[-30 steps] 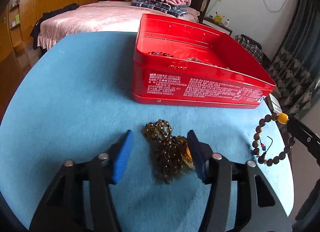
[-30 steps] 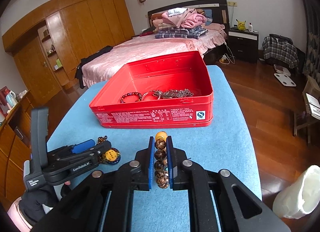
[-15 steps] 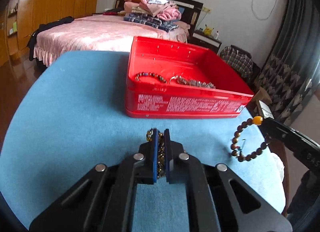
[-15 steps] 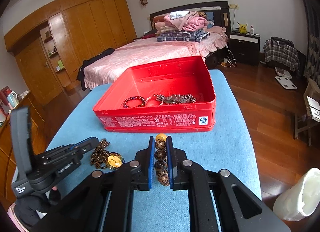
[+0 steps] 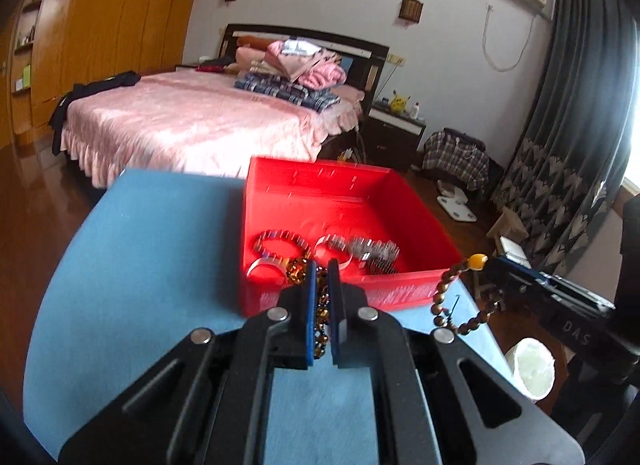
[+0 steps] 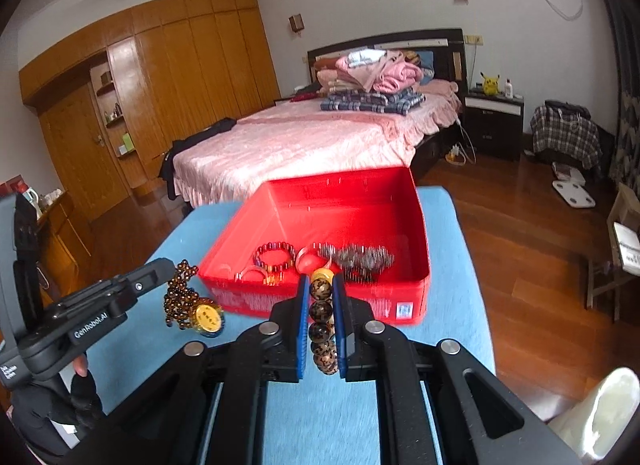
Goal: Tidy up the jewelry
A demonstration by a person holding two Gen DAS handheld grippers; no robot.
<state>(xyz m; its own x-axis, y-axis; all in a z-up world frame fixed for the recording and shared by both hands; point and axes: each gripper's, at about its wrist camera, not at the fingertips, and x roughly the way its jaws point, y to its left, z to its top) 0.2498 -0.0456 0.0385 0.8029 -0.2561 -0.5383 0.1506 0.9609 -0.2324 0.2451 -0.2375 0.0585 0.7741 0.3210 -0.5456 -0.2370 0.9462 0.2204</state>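
An open red tin box (image 5: 416,285) (image 6: 416,225) stands on the blue table and holds a dark bead bracelet (image 6: 274,255), rings and a silver chain (image 6: 362,257). My left gripper (image 5: 321,269) is shut on a brown bead necklace (image 5: 320,315) and holds it above the table near the box's front wall. From the right wrist view the necklace (image 6: 180,297) hangs with its gold pendant (image 6: 208,317). My right gripper (image 6: 320,277) is shut on a big-bead bracelet (image 6: 320,317) with an amber bead; it hangs in the left wrist view (image 5: 460,297).
The blue table (image 5: 152,265) (image 6: 460,285) ends close on the right, with wooden floor below. A white bin (image 5: 530,369) stands by the right edge. A pink bed (image 6: 304,141) lies behind the table.
My left gripper closed on the brown necklace and lifted it off the table toward the box. My right gripper rose with the bracelet and came nearer the box.
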